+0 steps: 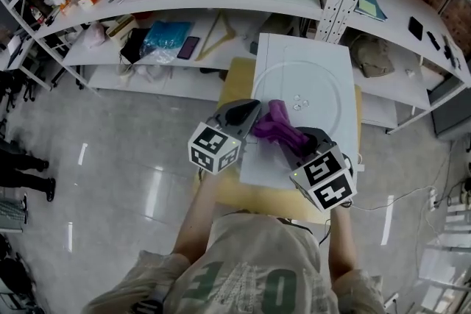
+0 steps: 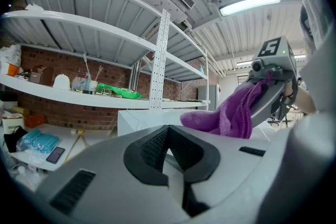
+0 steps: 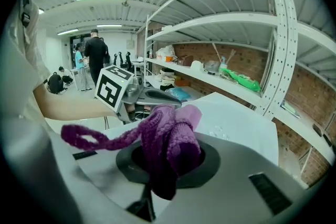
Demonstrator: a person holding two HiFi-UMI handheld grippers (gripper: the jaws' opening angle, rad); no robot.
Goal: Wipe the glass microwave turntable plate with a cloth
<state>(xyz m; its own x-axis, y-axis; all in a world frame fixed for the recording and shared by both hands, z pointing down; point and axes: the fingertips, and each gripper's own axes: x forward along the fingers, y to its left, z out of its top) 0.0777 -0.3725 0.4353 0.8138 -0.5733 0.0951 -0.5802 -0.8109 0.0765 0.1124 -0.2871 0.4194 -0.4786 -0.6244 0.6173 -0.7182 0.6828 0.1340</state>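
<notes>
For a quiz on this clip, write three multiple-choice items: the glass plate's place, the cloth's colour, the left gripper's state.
1. The round clear glass turntable plate lies: A on the flat white board; B on a shelf; C on the floor.
2. The knitted cloth is: A green; B purple; C white.
3. The left gripper is: A shut on the cloth; B shut and empty; C wide open.
Answers: A, it rests flat on that board; B, purple in every view; B, its jaws meet on nothing.
</notes>
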